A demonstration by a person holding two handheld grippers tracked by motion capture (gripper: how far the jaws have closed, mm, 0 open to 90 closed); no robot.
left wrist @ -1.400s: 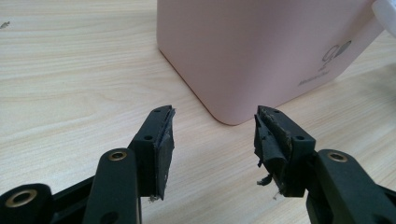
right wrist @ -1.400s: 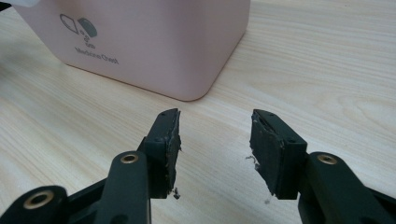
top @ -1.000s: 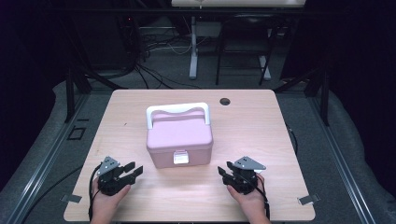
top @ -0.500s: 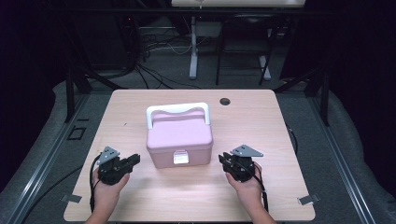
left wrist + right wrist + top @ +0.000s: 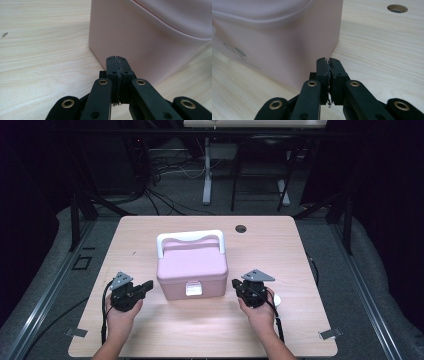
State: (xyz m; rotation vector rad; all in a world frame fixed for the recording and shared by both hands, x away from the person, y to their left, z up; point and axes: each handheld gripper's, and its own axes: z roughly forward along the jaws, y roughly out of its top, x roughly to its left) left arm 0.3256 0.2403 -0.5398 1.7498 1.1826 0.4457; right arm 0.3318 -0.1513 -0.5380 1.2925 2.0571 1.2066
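- Dark floor, cables and stand legs surround a pale wooden table (image 5: 150,340), lit from above, with a round cable hole (image 5: 240,228) near its far edge.
- At the table's middle sits a pink lidded box (image 5: 192,270), upright, its white handle (image 5: 190,237) folded toward the far side and a white latch (image 5: 193,288) on the near face, lid down.
- On the person's left, the left gripper (image 5: 147,285) lies just beside the box's near-left corner; in the left gripper view (image 5: 117,65) its jaws are clenched flat together with nothing between them, having just been closing, and the pink wall rises right past the tips.
- Opposite, the right gripper (image 5: 235,284) sits just beside the near-right corner; the right gripper view (image 5: 329,66) shows the pads pressed together, also just closed and empty, with the box wall just ahead and to that view's left.
- Judged as a two-sided approach: with closed tips the likely aim is to brace or nudge the box from both flanks, or to work the latch.
- To do it well, press low on both walls evenly so the box neither twists nor tips.
- A small white round thing (image 5: 276,300) lies by the right hand; I cannot tell what it is.
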